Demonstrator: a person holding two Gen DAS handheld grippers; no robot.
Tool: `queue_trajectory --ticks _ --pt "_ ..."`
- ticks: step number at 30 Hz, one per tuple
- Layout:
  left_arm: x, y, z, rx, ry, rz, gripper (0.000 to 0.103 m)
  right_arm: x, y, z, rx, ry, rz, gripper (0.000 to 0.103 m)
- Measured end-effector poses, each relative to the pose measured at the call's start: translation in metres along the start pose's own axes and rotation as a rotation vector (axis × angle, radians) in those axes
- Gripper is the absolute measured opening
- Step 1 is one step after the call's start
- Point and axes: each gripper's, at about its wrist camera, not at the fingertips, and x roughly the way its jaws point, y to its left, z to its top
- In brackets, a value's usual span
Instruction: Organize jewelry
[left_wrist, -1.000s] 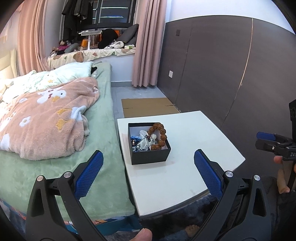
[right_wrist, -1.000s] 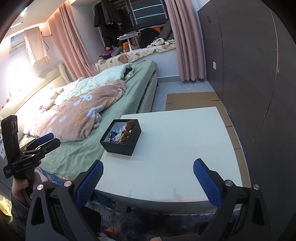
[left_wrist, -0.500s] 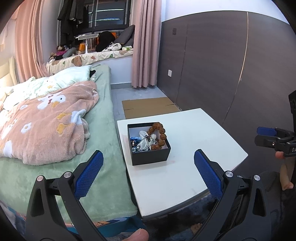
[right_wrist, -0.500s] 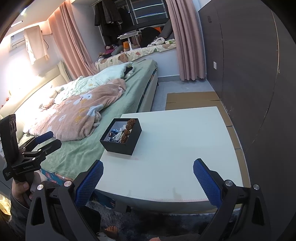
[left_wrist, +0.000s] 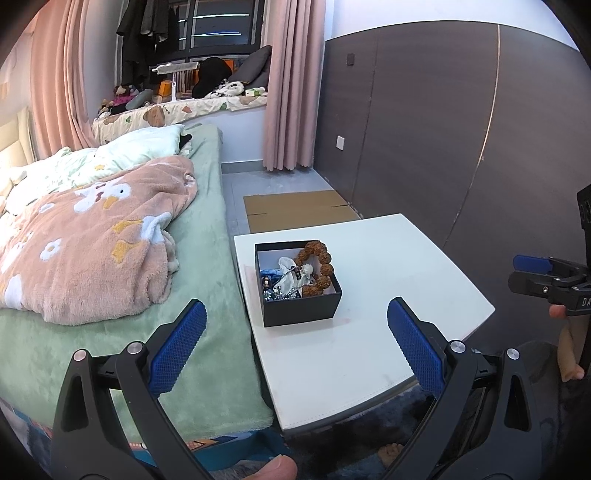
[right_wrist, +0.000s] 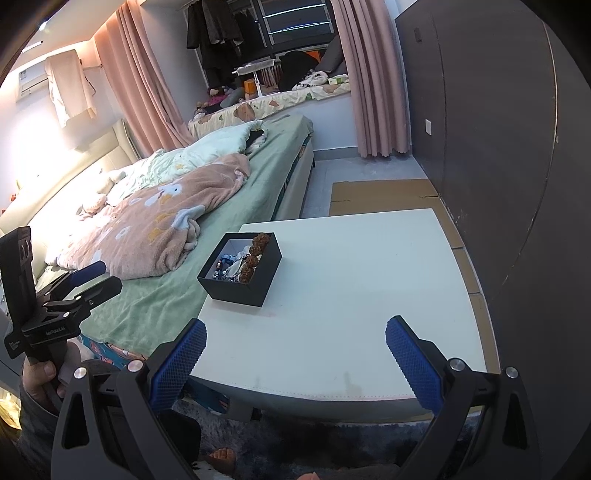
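Note:
A black open box (left_wrist: 301, 308) (right_wrist: 258, 280) sits near the left edge of a white table (left_wrist: 388, 280) (right_wrist: 351, 295). It holds a brown bead bracelet (left_wrist: 321, 264) (right_wrist: 253, 258), silvery chains and blue pieces in a tangle. My left gripper (left_wrist: 295, 345) is open and empty, short of the box, over the table's near corner; it also shows in the right wrist view (right_wrist: 86, 282). My right gripper (right_wrist: 295, 354) is open and empty above the table's front edge; it also shows in the left wrist view (left_wrist: 535, 275).
A bed (left_wrist: 207, 295) with a green sheet and a pink blanket (left_wrist: 92, 236) touches the table's left side. A dark panel wall (left_wrist: 461, 129) stands to the right. Flat cardboard (left_wrist: 295, 214) lies on the floor behind the table. A dark rug (right_wrist: 295, 443) lies below.
Both grippers have drifted only slightly; the left view has tilted a little to the right. The box and its contents have not moved. Both grippers stay open.

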Motion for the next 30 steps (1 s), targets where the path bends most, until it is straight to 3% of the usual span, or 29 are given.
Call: queue_trajectory --ticks 30 --pt "-0.0005 0.0011 0.0001 -0.006 -0.006 0.008 0.098 0.0061 0.0015 -0.0034 0.023 0.014 -0.011 0.095"
